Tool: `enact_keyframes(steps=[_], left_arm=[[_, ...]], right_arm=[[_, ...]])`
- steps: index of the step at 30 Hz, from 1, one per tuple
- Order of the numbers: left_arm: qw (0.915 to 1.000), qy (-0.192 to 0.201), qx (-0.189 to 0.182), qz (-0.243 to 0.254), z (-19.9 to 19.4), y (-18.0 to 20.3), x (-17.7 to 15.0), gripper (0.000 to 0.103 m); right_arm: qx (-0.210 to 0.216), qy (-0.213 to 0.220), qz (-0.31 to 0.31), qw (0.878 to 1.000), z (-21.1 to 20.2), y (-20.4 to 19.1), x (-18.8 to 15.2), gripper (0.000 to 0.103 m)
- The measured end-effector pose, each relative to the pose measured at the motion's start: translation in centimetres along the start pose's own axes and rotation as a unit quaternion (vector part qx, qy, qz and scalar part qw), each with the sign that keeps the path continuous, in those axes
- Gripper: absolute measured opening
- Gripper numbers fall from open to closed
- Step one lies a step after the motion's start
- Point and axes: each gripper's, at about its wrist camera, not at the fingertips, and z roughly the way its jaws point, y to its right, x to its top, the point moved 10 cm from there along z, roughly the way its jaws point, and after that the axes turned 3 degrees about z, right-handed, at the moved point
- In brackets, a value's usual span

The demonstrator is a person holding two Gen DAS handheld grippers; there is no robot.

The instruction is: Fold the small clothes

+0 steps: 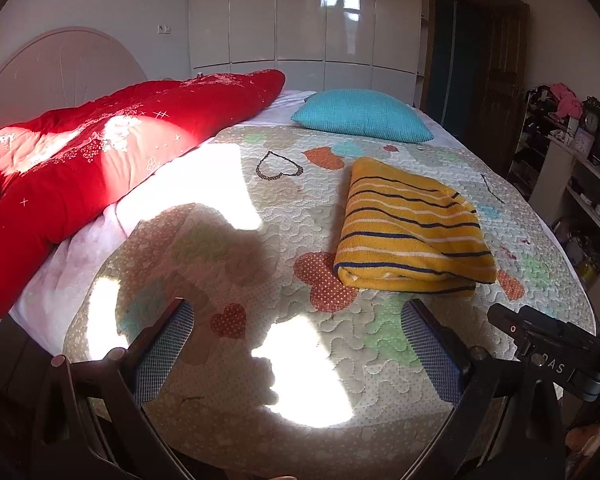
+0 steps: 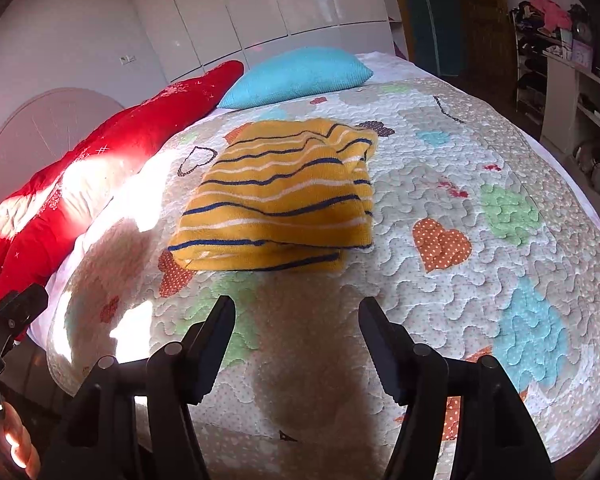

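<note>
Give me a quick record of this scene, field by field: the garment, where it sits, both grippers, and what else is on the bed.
garment: yellow striped top, folded into a compact stack
location: on the quilted bedspread, lying flat
left gripper: open, empty, short of the garment
right gripper: open, empty, short of the garment
contact: neither gripper touches the garment
other items: teal pillow, red duvet

Folded striped top (image 1: pixel 412 228) on quilt (image 1: pixel 228 216); left claw (image 1: pixel 298 336) open, empty.
</note>
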Motion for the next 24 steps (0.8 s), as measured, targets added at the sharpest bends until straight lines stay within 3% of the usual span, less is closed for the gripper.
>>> enact_keyframes(steps=[17,24], left_arm=[[0.9986,-0.035,-0.029,0.028,0.5,2.9,-2.3,0.103],[0.9967,-0.062,-0.033,0.04,2.1,3.8,-4.0,0.103]], right_arm=[[-0.04,0.001,-0.012,0.999,-0.1,1.1,-0.8,0.075],[-0.05,0.003,0.02,0.999,0.9,2.9,-1.2,0.075]])
